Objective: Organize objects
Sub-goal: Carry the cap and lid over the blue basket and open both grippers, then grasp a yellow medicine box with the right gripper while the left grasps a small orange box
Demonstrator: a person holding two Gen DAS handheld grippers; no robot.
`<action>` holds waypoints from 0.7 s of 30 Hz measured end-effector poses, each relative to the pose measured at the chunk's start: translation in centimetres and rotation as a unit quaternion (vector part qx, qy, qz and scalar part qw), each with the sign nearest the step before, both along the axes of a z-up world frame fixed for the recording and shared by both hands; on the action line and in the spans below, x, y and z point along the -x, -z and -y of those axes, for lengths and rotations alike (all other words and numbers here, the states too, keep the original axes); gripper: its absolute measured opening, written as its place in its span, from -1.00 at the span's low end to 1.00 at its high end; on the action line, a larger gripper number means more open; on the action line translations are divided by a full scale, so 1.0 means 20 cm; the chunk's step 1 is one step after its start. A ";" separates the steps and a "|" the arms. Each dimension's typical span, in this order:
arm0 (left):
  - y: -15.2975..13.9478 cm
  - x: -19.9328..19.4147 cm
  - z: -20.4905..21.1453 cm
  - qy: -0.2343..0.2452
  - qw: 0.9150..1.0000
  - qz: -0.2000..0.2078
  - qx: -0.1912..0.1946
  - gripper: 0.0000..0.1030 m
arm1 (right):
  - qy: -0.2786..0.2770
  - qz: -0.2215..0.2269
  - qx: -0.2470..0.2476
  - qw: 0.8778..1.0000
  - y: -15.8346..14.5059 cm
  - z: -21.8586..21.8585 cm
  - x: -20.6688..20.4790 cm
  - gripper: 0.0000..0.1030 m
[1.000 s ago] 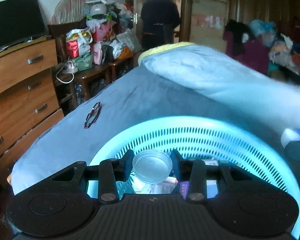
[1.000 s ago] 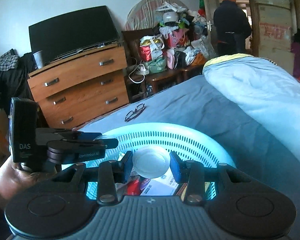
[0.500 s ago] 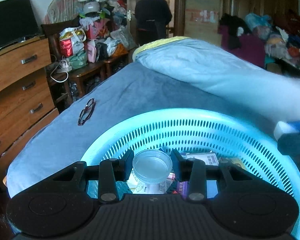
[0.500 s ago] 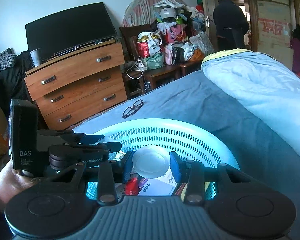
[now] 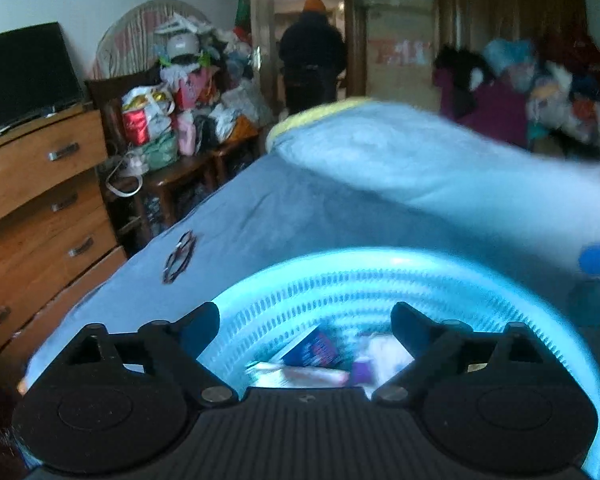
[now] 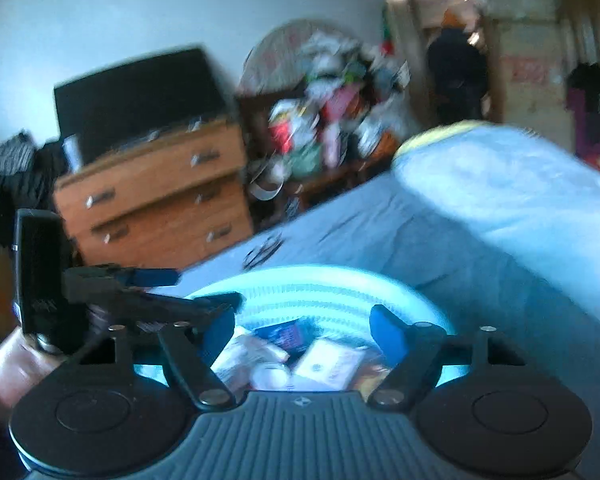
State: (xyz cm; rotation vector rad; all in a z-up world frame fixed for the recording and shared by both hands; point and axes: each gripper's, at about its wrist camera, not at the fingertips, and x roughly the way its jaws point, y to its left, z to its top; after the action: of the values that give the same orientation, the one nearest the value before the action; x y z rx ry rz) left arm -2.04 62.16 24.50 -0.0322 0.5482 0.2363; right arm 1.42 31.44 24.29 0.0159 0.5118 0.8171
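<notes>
Left jaws: the left gripper (image 5: pixel 305 322) is spread wide with nothing between its fingers; it hangs over the near rim of the basket.
Right jaws: the right gripper (image 6: pixel 302 326) is likewise spread and empty, poised over the same basket from the other side, with the left tool visible just beside it.
Basket: the pale blue basket (image 5: pixel 384 264) sits on the bed (image 5: pixel 300 216), round, slotted wall, thin plastic. Probably light and a bit flexible; the rolled rim looks like the firmest place to pinch.
Contents: small packets (image 6: pixel 328 364), a dark blue carton (image 6: pixel 286 334) and a whitish round piece (image 6: pixel 270 376) lie loose inside, overlapping. Blur hides their labels. They look light, flat and slick, so a grip across a short edge would hold better than on a face.
Glasses: the glasses (image 5: pixel 179 257) lie apart from the basket, on the bed toward the drawers (image 5: pixel 40 208). In my judgement they are the item left to gather.
Handling glasses: thin frame, fragile lenses, little weight. Best taken at the bridge or where a temple meets the frame, with a soft close; squeezing a lens risks scratching or popping it.
Surface: soft bedding gives underfoot, so fingers can press down slightly to get under the frame.
Background: a person (image 5: pixel 312 52) stands in the doorway, well apart.
</notes>
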 end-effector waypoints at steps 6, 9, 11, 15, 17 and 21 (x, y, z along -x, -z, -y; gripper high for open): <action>-0.11 0.10 0.39 0.119 0.990 0.073 0.030 1.00 | 0.187 -0.006 -0.008 0.982 0.38 0.86 0.07 0.66; -0.10 0.10 0.69 0.204 0.974 0.084 0.045 1.00 | 0.323 -0.031 0.031 0.945 0.63 1.38 0.09 0.66; -0.06 0.08 0.87 0.252 0.963 0.077 0.059 1.00 | 0.400 -0.043 0.038 0.915 0.75 1.70 0.09 0.65; 0.10 -0.01 1.16 0.312 0.947 0.026 0.072 1.00 | 0.553 -0.035 0.015 0.832 0.89 2.27 0.11 0.66; 0.17 -0.05 1.24 0.324 0.943 0.001 0.075 1.00 | 0.603 -0.036 -0.015 0.796 0.94 2.48 0.13 0.66; 0.26 -0.09 1.33 0.339 0.937 -0.032 0.079 1.00 | 0.651 -0.082 -0.070 0.751 1.12 2.69 0.12 0.68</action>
State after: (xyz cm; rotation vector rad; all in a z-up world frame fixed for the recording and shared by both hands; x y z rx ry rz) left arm -0.20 35.56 19.22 0.0109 0.6118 -0.4830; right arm -1.05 -22.41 1.81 0.5387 0.4644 -0.5489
